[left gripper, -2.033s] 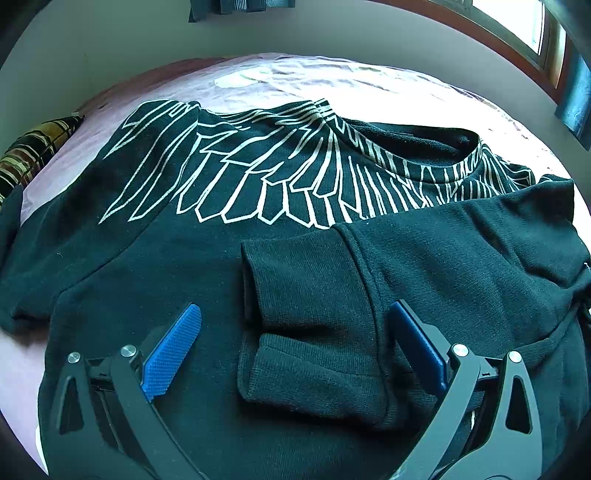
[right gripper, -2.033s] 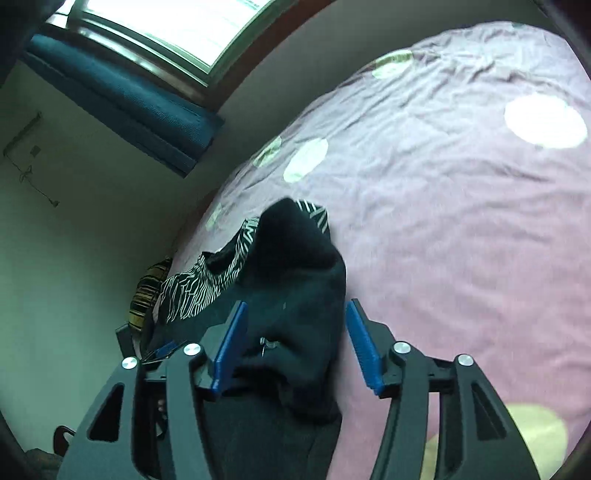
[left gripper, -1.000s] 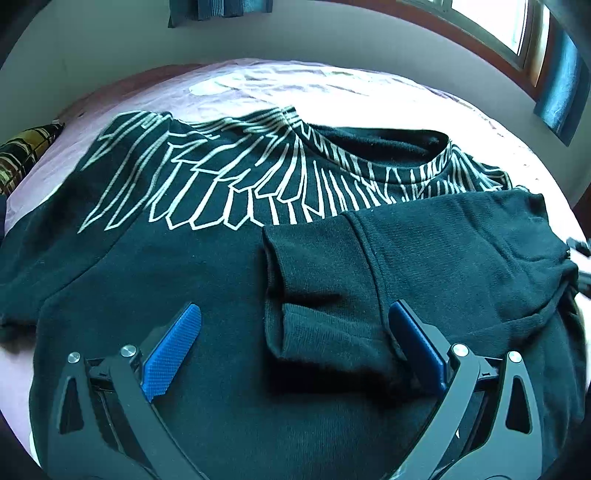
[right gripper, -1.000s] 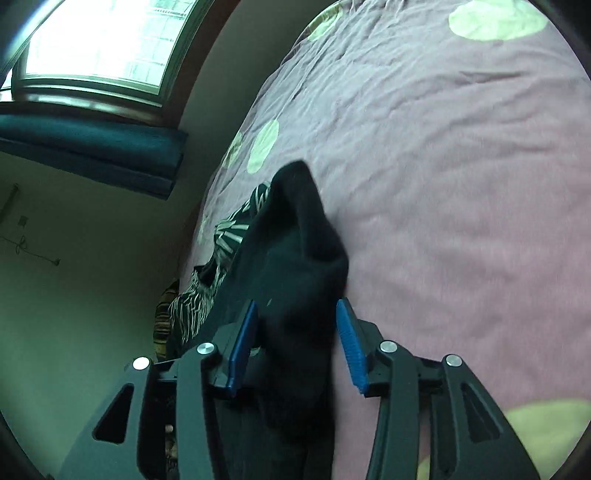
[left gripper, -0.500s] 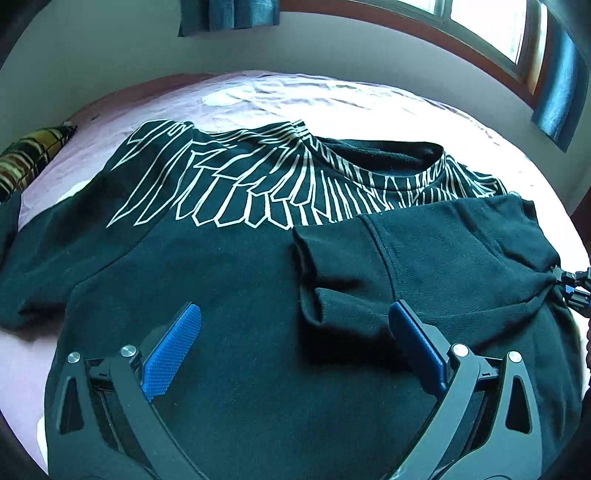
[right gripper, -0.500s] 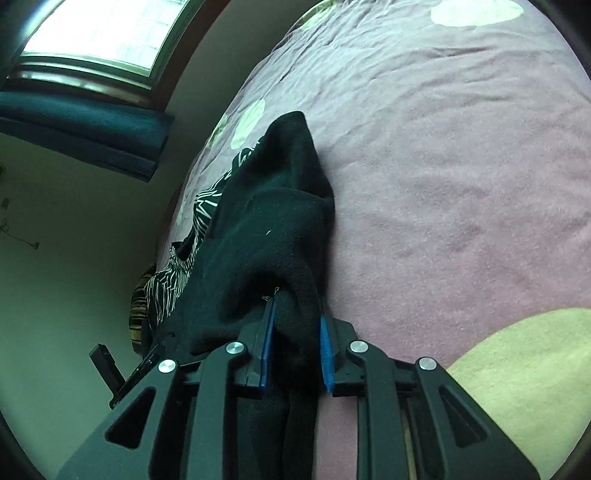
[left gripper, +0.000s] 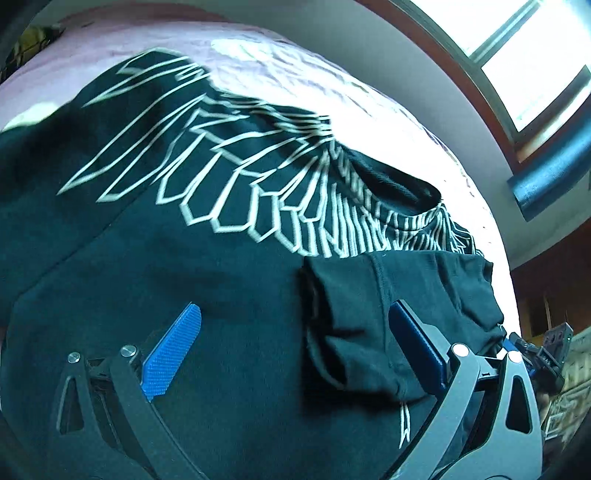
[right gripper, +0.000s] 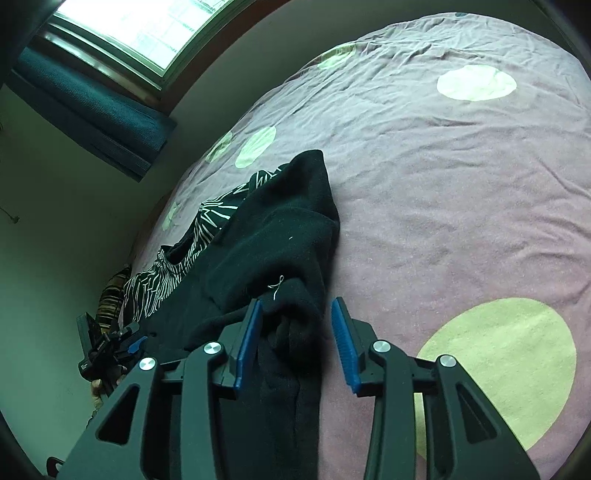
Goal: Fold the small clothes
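A: We see a pink bed (right gripper: 461, 229) with pale dots. Right hand-held gripper (right gripper: 295, 332)?
B: Its jaws are opening, the black sweatshirt (left gripper: 229, 295) bunched loosely between them.
A: Left hand-held gripper (left gripper: 295, 343)?
B: Spread wide above the folded sleeve (left gripper: 369, 314).

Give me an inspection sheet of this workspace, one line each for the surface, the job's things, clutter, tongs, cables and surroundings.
Surface: bed cover, mauve with pale dots, wrinkled.
Job's things: black sweatshirt with a white wing print, spread on the bed; one sleeve folded across its front.
Clutter: striped cushion at the far edge of the bed.
Tongs: left tongs wide open over the sweatshirt, gripping nothing; right tongs opening, a bunched fold of the sweatshirt's edge between the pads.
Cables: nothing seen.
Surroundings: window with a dark blue curtain; plain wall.
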`<state>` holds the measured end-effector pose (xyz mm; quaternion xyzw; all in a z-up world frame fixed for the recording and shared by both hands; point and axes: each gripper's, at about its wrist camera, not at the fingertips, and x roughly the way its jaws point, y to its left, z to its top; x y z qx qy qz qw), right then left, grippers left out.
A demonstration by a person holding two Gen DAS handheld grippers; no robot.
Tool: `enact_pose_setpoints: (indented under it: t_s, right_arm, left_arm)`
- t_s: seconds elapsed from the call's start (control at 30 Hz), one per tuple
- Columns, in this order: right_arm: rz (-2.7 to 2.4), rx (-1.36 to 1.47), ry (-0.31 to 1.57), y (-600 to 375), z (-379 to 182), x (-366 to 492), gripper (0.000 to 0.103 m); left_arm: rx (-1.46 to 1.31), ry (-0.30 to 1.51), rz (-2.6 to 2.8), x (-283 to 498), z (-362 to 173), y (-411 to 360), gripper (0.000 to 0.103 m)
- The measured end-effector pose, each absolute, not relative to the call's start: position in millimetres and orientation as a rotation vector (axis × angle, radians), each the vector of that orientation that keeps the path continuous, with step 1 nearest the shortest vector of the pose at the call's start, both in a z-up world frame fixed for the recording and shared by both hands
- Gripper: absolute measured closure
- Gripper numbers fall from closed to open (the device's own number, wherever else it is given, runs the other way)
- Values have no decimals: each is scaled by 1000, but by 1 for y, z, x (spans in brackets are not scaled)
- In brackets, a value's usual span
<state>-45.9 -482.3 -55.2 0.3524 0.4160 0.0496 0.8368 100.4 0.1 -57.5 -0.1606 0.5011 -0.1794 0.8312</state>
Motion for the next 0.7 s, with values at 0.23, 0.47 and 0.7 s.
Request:
enact_pose_setpoints:
  t_s: [0.23, 0.47, 0.7]
  right_arm:
    - [108, 773, 881, -477, -63, -48, 63]
    - [109, 797, 873, -478, -68, -48, 63]
    - [100, 797, 856, -482, -63, -52, 63]
  left_arm:
    - [-404, 1124, -495, 113, -66, -27, 2]
    - [-428, 1134, -516, 116, -67, -40, 53]
    - [-484, 1038, -485, 102, -47, -16, 99]
